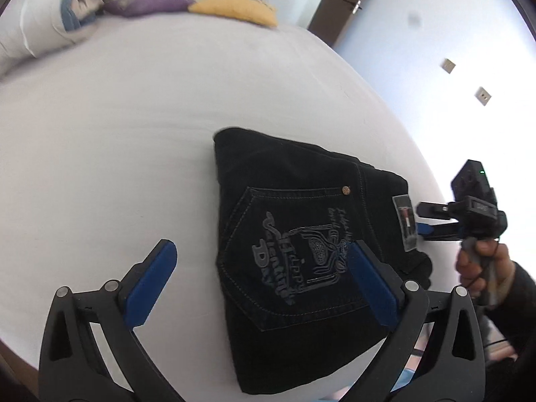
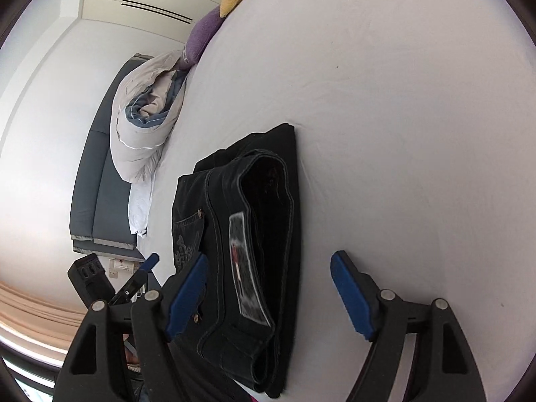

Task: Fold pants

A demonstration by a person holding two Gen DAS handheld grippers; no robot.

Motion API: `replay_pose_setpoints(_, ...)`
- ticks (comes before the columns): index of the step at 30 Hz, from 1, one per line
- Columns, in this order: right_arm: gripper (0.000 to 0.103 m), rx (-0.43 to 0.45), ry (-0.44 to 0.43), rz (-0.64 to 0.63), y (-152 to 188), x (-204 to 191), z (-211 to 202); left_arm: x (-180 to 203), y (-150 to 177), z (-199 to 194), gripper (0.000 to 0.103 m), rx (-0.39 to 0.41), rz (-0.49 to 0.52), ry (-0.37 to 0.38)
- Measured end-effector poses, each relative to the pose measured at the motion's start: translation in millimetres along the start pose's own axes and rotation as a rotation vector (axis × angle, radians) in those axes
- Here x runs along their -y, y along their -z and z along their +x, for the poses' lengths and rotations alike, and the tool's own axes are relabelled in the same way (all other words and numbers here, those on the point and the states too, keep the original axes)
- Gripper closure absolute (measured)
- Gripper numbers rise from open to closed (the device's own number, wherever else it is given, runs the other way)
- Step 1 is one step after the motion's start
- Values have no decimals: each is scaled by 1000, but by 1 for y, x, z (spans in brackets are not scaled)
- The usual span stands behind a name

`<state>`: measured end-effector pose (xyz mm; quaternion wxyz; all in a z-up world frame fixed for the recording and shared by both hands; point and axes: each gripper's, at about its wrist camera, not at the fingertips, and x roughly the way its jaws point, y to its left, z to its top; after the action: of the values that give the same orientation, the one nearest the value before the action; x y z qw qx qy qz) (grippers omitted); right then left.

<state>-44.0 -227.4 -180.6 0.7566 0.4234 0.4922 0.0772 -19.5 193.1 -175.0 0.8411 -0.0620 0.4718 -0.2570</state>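
Note:
Black jeans (image 1: pixel 294 234) lie folded into a compact stack on the white bed sheet (image 1: pixel 117 134), back pocket with grey printed lettering on top. My left gripper (image 1: pixel 261 284) is open above the near left part of the stack, holding nothing. In the right wrist view the jeans (image 2: pixel 254 234) show their waistband opening and a clear size sticker (image 2: pixel 244 264). My right gripper (image 2: pixel 268 288) is open over the waistband end, holding nothing. It also shows in the left wrist view (image 1: pixel 425 217) at the jeans' right edge.
A rolled white and blue duvet (image 1: pixel 57 16), a purple pillow (image 1: pixel 154 5) and a yellow pillow (image 1: pixel 234 8) lie at the far end of the bed. The bed's right edge (image 1: pixel 418 154) runs beside a white wall. A grey headboard (image 2: pixel 97 181) stands past the duvet.

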Motion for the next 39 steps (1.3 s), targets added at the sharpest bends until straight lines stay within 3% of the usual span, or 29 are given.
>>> replay_pose_setpoints(7, 25, -56, 22, -22, -8, -9, 27, -30, -17, 40, 1, -167, -104, 105)
replay_pose_setpoints(10, 40, -63, 38, -22, -10, -15, 38, -33, -15, 60, 12, -245, -105, 56)
replay_pose_setpoints(13, 61, -66, 60, -26, -10, -14, 43, -25, -14, 63, 18, -250, -74, 17)
replay_pose_setpoints(16, 68, -63, 46, -18, -10, -8, 43, -19, -16, 64, 50, -262, -86, 49)
replay_pose_setpoints(19, 73, -49, 73, -57, -9, -15, 42, -5, -21, 68, 58, -280, -68, 11)
replay_pose_setpoints(27, 83, 21, 154, -262, -4, -58, 29, 19, -36, 52, 83, -246, -70, -21)
replay_pose_setpoints(34, 84, 116, 114, -321, -37, -82, -10, 57, -87, 29, 83, -131, -6, -4)
replay_pose_setpoints(39, 84, 158, 137, -333, -90, -79, -30, 79, -145, 54, 83, -77, 16, 21)
